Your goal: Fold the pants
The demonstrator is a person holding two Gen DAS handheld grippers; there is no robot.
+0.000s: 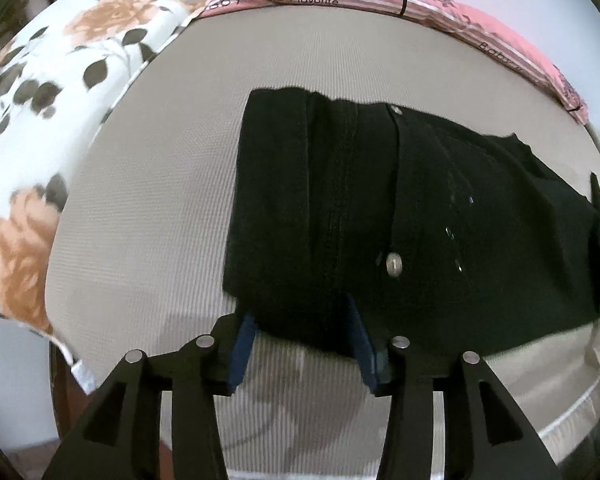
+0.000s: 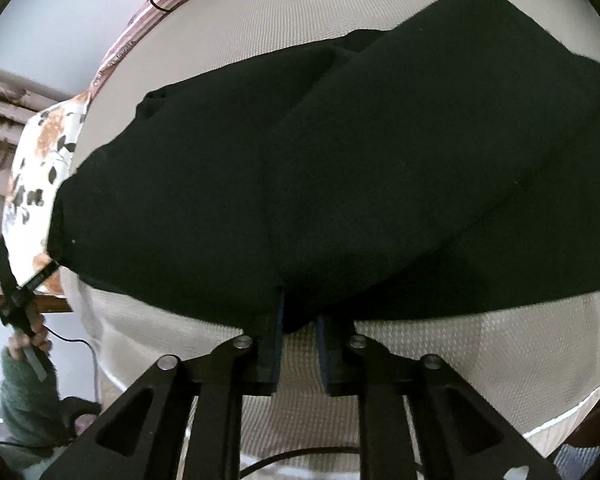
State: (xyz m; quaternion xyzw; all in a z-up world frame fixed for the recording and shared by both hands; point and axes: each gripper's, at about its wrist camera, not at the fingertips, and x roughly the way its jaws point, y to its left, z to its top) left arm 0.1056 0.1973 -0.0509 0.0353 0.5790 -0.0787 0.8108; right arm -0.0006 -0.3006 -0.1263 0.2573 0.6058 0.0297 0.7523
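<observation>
Jaws spread wide on the left gripper (image 1: 300, 344) and nearly pinched on the right gripper (image 2: 298, 344) are set at the near hem of black pants (image 1: 400, 208) laid on the bed (image 1: 160, 200), where both layers should be gathered before lifting.

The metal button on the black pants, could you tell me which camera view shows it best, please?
The left wrist view: the metal button sits unobstructed on the black pants, just beyond the left gripper. The right wrist view shows only plain dark cloth above the right gripper; no button is visible there.
</observation>
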